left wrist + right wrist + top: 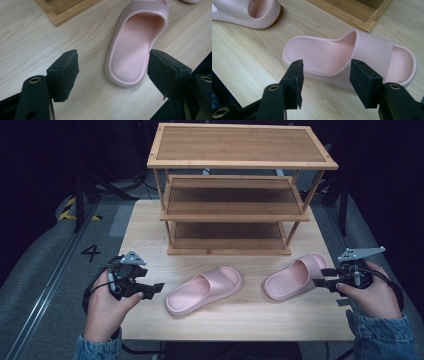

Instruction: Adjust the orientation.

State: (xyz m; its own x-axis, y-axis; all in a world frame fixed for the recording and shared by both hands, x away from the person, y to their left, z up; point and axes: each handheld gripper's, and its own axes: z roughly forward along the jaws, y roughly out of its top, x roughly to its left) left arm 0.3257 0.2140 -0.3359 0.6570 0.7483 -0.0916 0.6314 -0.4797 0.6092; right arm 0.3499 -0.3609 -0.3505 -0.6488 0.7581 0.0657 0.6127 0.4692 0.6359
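Note:
Two pink slide slippers lie on the light wooden table (235, 320) in front of a bamboo rack (235, 190). My left gripper (156, 289) is just left of the left slipper (204, 289) and is open, with nothing between its jaws. In the left gripper view the gripper (113, 62) faces that slipper's heel end (130, 55), a short way off. My right gripper (320, 277) is open at the right side of the right slipper (295, 276). In the right gripper view its jaws (325, 72) stand wide in front of the slipper's side (372, 47), not touching it.
The three-shelf rack stands at the table's far side; its bottom corner appears in both gripper views (67, 10) (359, 12). The other slipper lies at the top left of the right gripper view (244, 11). The table's front edge runs close below both hands.

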